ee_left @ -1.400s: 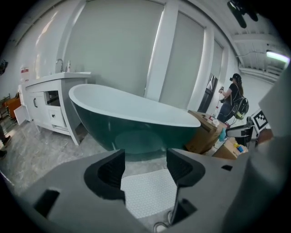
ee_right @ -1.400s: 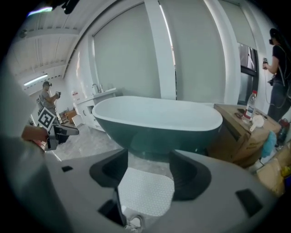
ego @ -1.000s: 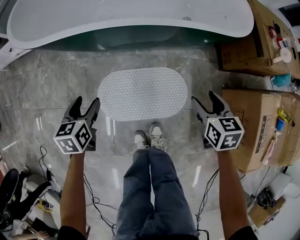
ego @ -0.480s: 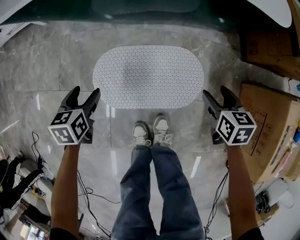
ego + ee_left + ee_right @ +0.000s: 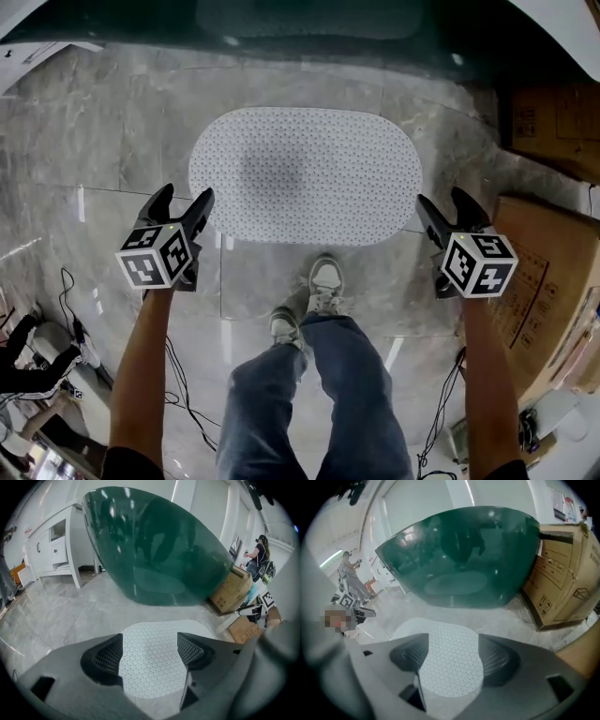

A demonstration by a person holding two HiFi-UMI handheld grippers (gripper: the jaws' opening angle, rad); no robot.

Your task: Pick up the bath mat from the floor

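A white oval bath mat (image 5: 305, 176) with small dots lies flat on the grey marble floor in front of a dark green bathtub (image 5: 309, 28). My left gripper (image 5: 185, 194) hovers over the mat's near left corner; its jaws are opening and hold nothing. My right gripper (image 5: 441, 197) hangs open and empty just off the mat's near right end. In the left gripper view the mat (image 5: 154, 663) shows between the jaws of that gripper (image 5: 150, 641), well below them. The right gripper view shows the mat (image 5: 450, 667) the same way beyond its gripper (image 5: 452, 646).
The person's shoes (image 5: 323, 281) stand at the mat's near edge. Cardboard boxes (image 5: 548, 281) line the right side, with another (image 5: 553, 112) by the tub. Cables (image 5: 187, 375) trail on the floor at the lower left. A white cabinet (image 5: 51, 550) stands left of the tub.
The view has tipped down and closer, so the mat looks larger. Both grippers have moved forward to the mat's near corners. One foot has stepped back.
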